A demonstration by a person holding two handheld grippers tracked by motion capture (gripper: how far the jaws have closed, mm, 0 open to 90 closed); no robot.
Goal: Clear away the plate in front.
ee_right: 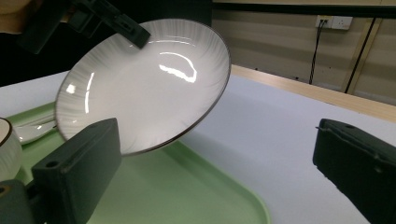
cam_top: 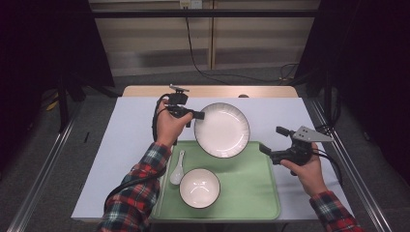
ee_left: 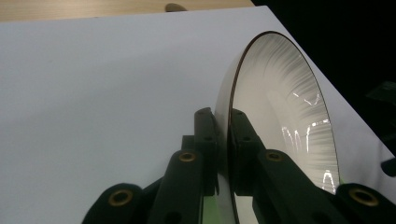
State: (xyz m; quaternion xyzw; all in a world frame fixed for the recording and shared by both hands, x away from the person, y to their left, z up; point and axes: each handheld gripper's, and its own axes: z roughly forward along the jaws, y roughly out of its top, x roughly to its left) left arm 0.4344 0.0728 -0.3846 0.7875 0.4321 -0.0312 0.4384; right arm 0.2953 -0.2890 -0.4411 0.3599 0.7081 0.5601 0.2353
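left claw (cam_top: 197, 115) pinching plate (cam_top: 222, 129) rim | right claw (cam_top: 271, 142) wide open | thin edge grip, plate could slip onto tray (cam_top: 256, 193)

I was working in what looked like a lab recording booth: black curtains (cam_top: 367, 58) hung left and right, metal floor rails (cam_top: 46, 159) flanked the table (cam_top: 121, 145), and cables (cam_top: 212, 72) ran to a far wall socket (ee_right: 334, 22).
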